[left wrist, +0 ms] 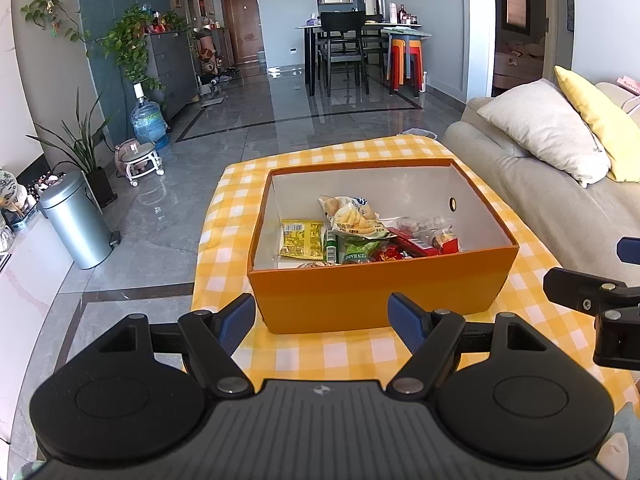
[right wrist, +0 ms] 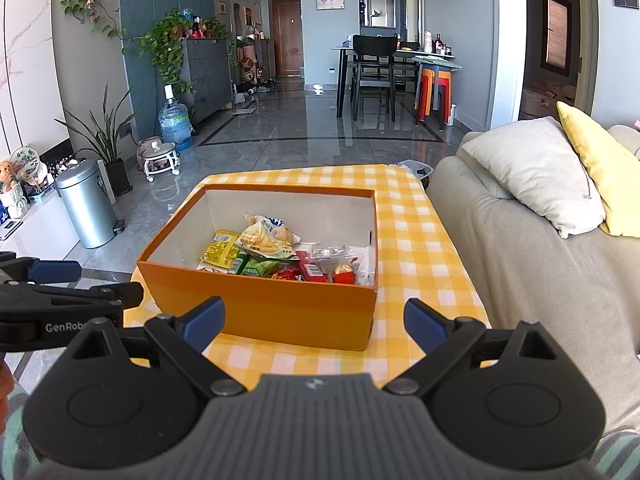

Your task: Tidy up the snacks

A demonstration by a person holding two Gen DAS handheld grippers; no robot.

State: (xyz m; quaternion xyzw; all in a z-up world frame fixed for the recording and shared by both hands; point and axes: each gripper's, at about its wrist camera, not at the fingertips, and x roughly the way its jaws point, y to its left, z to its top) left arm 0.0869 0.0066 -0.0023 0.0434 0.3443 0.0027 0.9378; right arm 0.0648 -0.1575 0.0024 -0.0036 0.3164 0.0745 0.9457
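One low table under a yellow-and-white checked cloth [left wrist: 352, 356] carries one open orange cardboard box with a white inside [left wrist: 372, 300], set near the cloth's middle and toward its near edge. Grey glossy floor tiles [left wrist: 248, 128] stretch behind it to a dark dining table with chairs [left wrist: 344, 44]. A beige sofa [right wrist: 520, 264] runs along the table's right edge, bearing two cushions, one pale grey [right wrist: 536, 172] and one yellow [right wrist: 600, 176]. One round silver pedal bin [left wrist: 76, 220] stands off the left edge.

All the snacks lie inside the box, heaped against its near and right walls: one yellow packet [left wrist: 302, 238], one pale bread bag [left wrist: 354, 216], one green packet [left wrist: 358, 252], and several red wrappers [left wrist: 416, 246], overlapping too much to count.

Both tools hang before the box's near wall, holding nothing: the left gripper [left wrist: 322, 320] has its jaws spread wide, and the right gripper [right wrist: 314, 322] likewise.
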